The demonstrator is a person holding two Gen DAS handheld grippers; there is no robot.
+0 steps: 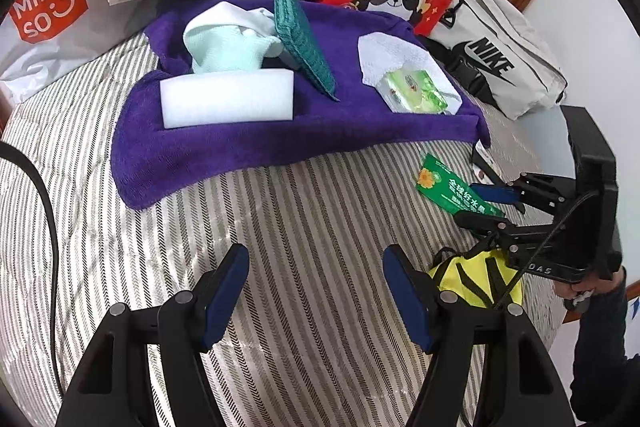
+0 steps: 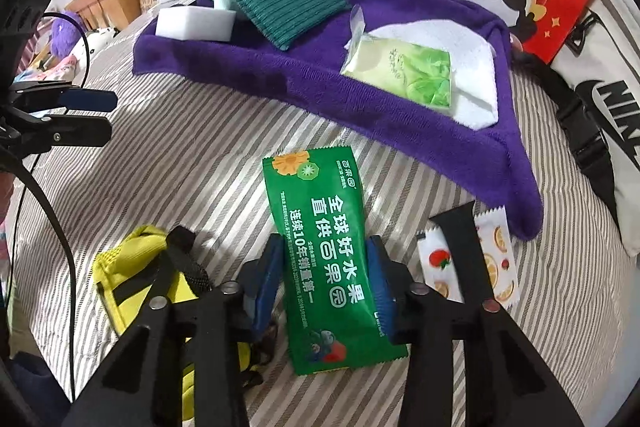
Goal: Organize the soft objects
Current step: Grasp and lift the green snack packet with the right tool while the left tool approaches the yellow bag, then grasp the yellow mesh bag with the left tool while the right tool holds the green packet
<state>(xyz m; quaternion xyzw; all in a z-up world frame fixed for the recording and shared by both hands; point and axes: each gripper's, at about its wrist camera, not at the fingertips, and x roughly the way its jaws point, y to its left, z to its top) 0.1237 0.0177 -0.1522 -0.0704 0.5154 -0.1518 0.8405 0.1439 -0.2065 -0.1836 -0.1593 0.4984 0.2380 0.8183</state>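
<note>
The right tongs (image 2: 326, 283) pinch the green wet-wipe packet (image 2: 326, 247) at both long edges on the striped bed cover (image 2: 180, 155), their arms hiding part of a fruit-print sachet (image 2: 494, 259) and a yellow pouch (image 2: 132, 267). The left tongs (image 1: 316, 291) hang spread over bare stripes, holding nothing. On the purple towel (image 1: 260, 143) lie a white sponge (image 1: 228, 99), a green scrub pad (image 1: 304, 39), a half-covered mint cloth (image 1: 224, 47) and a tissue pack (image 1: 414, 91).
</note>
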